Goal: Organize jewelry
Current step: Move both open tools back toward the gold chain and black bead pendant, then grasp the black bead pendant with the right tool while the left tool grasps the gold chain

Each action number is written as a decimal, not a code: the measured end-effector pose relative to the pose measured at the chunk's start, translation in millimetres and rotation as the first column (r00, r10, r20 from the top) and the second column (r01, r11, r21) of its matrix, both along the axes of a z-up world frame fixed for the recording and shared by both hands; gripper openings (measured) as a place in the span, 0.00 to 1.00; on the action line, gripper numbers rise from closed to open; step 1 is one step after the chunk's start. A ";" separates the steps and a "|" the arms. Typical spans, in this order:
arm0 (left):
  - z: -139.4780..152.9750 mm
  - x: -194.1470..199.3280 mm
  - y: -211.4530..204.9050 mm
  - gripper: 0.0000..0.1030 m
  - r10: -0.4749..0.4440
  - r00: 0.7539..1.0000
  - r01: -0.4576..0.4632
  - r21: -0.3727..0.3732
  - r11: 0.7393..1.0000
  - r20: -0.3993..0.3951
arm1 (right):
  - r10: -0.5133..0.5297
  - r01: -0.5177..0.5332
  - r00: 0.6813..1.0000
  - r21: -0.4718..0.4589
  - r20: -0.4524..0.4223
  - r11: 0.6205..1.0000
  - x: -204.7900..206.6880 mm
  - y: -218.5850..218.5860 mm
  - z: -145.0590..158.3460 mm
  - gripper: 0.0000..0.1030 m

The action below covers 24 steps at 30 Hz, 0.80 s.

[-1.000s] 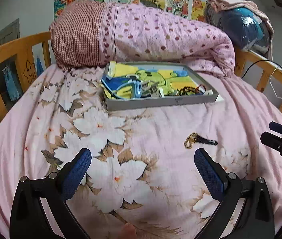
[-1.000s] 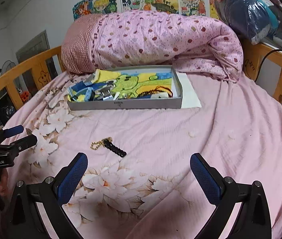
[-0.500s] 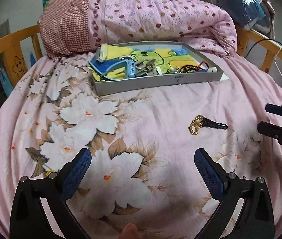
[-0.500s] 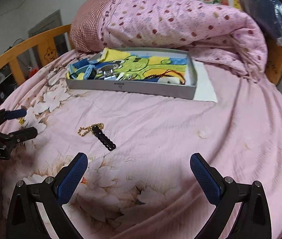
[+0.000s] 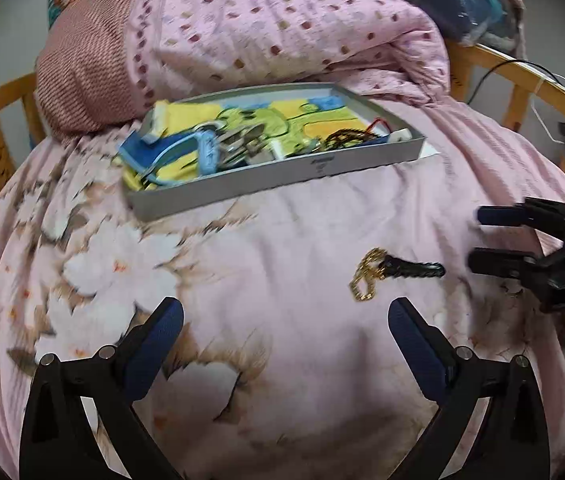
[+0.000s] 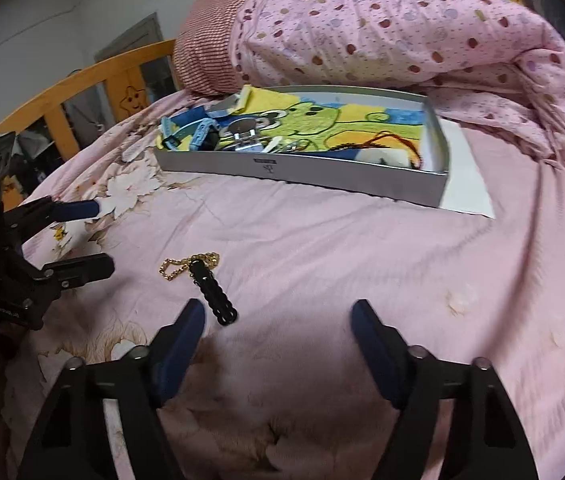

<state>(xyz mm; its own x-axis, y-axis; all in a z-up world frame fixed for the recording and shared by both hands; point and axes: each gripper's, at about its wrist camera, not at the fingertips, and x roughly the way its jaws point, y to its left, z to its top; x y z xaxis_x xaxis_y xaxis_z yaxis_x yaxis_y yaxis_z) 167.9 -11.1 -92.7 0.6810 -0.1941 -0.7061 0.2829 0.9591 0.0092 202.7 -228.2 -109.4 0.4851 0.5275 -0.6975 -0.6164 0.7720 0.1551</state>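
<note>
A black beaded bracelet (image 6: 213,293) lies on the pink floral bedspread with a gold chain (image 6: 180,266) beside it; both also show in the left wrist view, the bracelet (image 5: 412,269) and the chain (image 5: 367,280). A grey shallow box (image 6: 302,170) with watches, bracelets and a cartoon cloth stands further back, also in the left wrist view (image 5: 266,180). My right gripper (image 6: 278,328) is open and empty, just right of the bracelet's near end. My left gripper (image 5: 284,324) is open and empty, just short of the chain.
A rolled pink dotted quilt (image 6: 402,32) and a checked pillow (image 5: 82,76) lie behind the box. A wooden bed rail (image 6: 82,80) runs around the bed. A white sheet (image 6: 466,184) sticks out under the box's right end.
Both grippers have moved forward and down toward the bracelet and chain, which now lie much nearer in both views. Neither gripper has changed its opening.
</note>
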 end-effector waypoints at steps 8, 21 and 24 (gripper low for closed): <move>-6.3 5.2 -17.0 0.61 -0.140 0.990 0.140 0.014 0.990 -0.007 | 0.133 -0.132 0.991 0.035 -0.010 0.991 6.8 11.0 -1.1 0.51; -21.1 18.2 -34.9 0.34 -0.262 0.961 0.263 -0.007 0.965 -0.083 | 0.235 -0.236 0.971 -0.034 -0.036 0.971 6.3 25.0 -14.1 0.31; -23.0 23.4 -34.1 0.31 -0.262 0.960 0.262 -0.015 0.965 -0.096 | 0.248 -0.249 0.968 -0.044 -0.026 0.968 4.5 27.1 -13.8 0.31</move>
<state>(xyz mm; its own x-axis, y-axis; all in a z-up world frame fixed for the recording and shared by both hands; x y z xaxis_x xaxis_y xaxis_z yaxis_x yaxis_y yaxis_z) 191.3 -45.2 -115.7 0.5349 -0.3581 -0.7653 0.5240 0.8511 -0.0319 207.2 -201.1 -123.2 0.3287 0.5963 -0.7324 -0.7867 0.6020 0.1370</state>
